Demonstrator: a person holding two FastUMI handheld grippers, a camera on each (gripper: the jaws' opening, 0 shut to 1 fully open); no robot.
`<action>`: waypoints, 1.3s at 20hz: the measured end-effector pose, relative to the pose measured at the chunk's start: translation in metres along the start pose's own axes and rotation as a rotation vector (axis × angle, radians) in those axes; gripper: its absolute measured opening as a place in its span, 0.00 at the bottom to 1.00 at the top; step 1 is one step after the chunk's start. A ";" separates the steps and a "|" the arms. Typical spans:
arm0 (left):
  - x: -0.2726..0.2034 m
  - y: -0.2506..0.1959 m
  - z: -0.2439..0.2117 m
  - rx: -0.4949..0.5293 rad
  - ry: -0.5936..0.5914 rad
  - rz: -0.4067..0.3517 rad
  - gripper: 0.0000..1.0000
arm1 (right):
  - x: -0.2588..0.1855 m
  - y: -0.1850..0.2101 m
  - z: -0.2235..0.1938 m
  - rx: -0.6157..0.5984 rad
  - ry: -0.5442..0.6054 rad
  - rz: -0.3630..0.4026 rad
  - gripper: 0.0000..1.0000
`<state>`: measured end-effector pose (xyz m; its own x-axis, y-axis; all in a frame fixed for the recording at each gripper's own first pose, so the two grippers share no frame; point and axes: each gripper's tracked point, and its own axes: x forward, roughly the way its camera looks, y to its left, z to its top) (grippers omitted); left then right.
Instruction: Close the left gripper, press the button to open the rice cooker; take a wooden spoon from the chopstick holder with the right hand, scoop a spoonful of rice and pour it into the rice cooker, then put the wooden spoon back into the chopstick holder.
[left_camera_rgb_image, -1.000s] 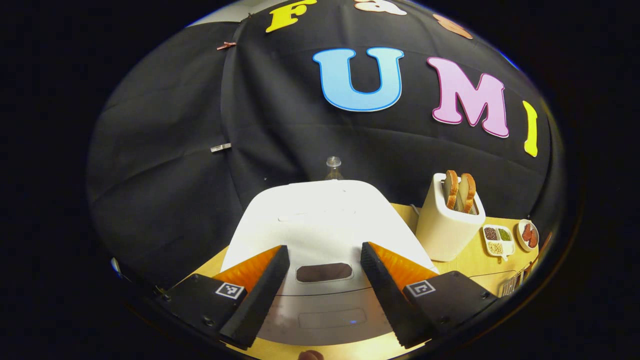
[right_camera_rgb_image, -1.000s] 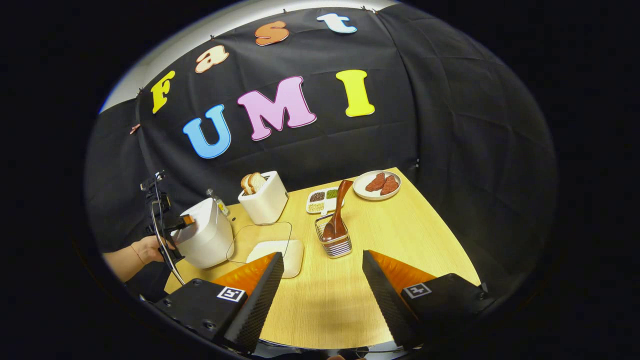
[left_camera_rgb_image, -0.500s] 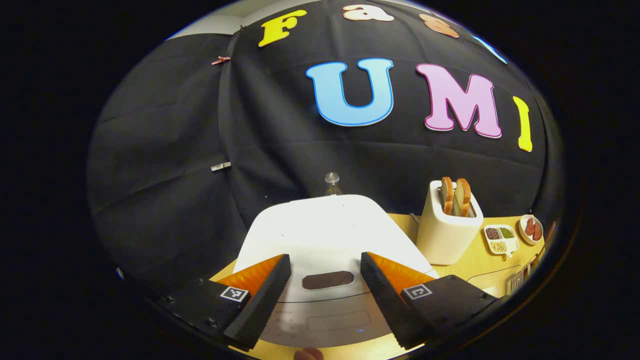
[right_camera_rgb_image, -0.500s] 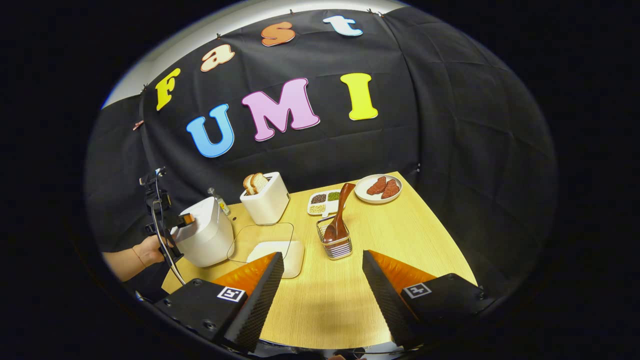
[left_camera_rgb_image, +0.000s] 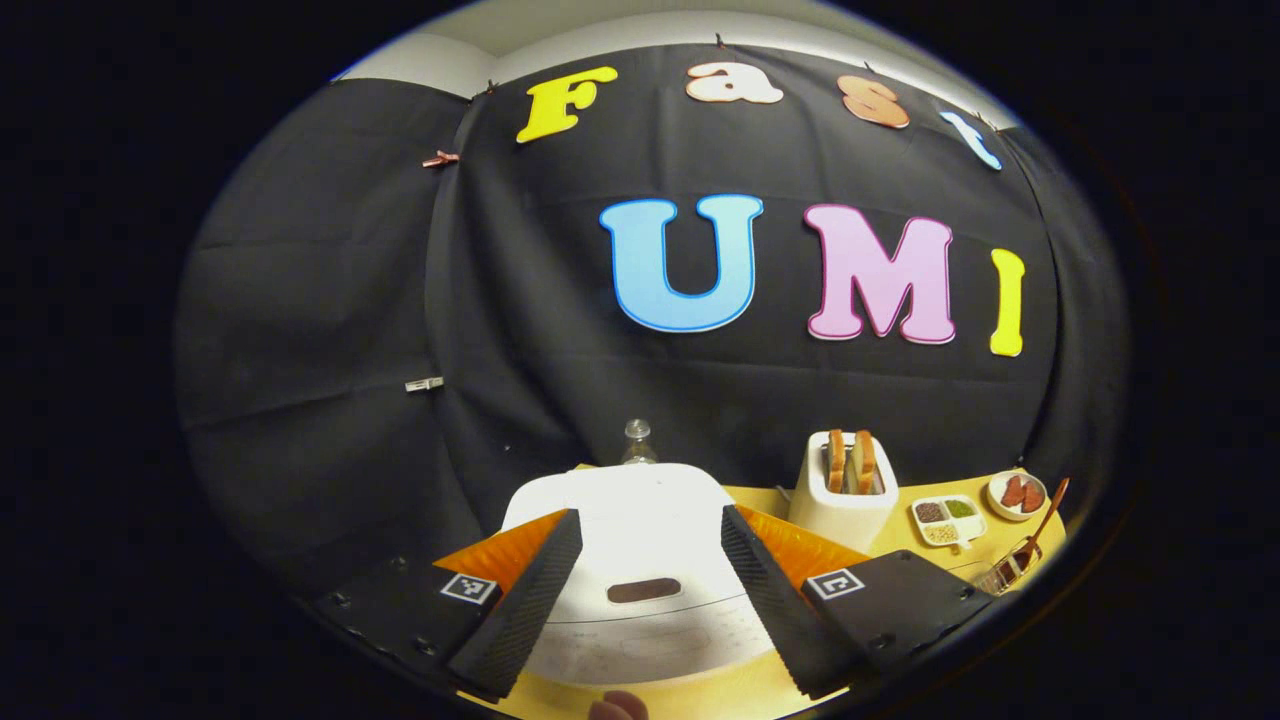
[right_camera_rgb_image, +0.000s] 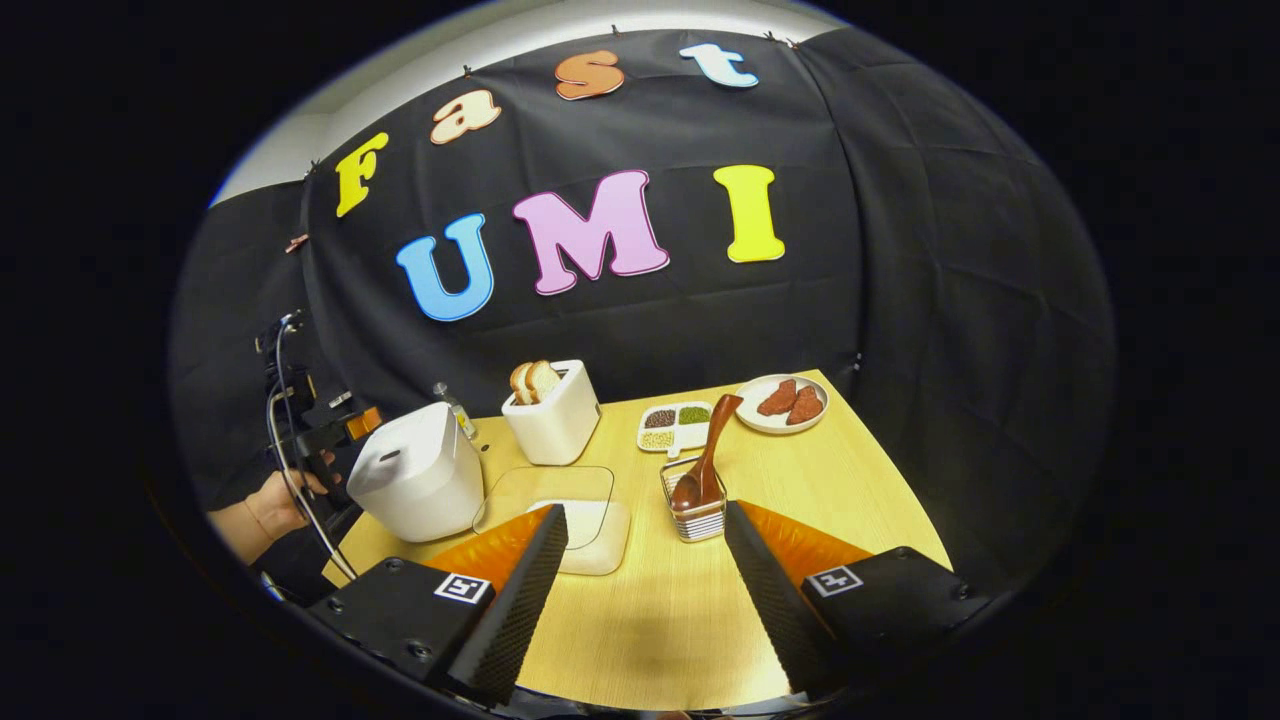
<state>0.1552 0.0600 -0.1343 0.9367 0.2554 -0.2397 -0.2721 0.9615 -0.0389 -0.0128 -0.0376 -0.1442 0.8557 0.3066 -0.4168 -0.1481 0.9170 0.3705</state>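
The white rice cooker (left_camera_rgb_image: 640, 535) stands lid down just beyond my left gripper (left_camera_rgb_image: 650, 515), which is open and held off it. In the right gripper view the rice cooker (right_camera_rgb_image: 420, 470) sits at the table's left, with the left gripper (right_camera_rgb_image: 335, 430) and a hand (right_camera_rgb_image: 265, 500) beside it, apart from it. A wooden spoon (right_camera_rgb_image: 710, 450) stands in the wire chopstick holder (right_camera_rgb_image: 700, 518) mid-table. A shallow white dish of rice (right_camera_rgb_image: 595, 530) lies left of the holder. My right gripper (right_camera_rgb_image: 645, 510) is open above the table's near side, with nothing between its fingers.
A white toaster (right_camera_rgb_image: 555, 420) with bread slices stands behind the rice dish, a clear square lid (right_camera_rgb_image: 540, 490) leaning by it. A sectioned dish of grains (right_camera_rgb_image: 675, 425) and a plate of meat (right_camera_rgb_image: 780, 400) lie at the back. A small bottle (left_camera_rgb_image: 637, 443) stands behind the cooker on the wooden table (right_camera_rgb_image: 840, 500).
My left gripper has drawn back from the rice cooker, which now looks smaller and farther; its lid stays down. The right gripper has shifted slightly and stays open.
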 end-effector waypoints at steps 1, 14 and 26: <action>-0.008 -0.001 0.005 -0.012 -0.011 -0.015 0.96 | 0.002 0.002 0.004 -0.009 -0.009 -0.001 0.99; -0.102 0.003 0.031 -0.087 -0.083 -0.166 0.99 | 0.008 0.039 0.081 -0.199 -0.216 -0.075 0.98; -0.167 0.029 0.055 -0.085 -0.160 -0.189 0.99 | 0.009 0.080 0.122 -0.330 -0.338 -0.078 0.98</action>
<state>0.0033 0.0507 -0.0417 0.9938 0.0914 -0.0637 -0.1002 0.9833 -0.1517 0.0436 0.0073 -0.0171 0.9756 0.1840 -0.1195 -0.1801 0.9827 0.0425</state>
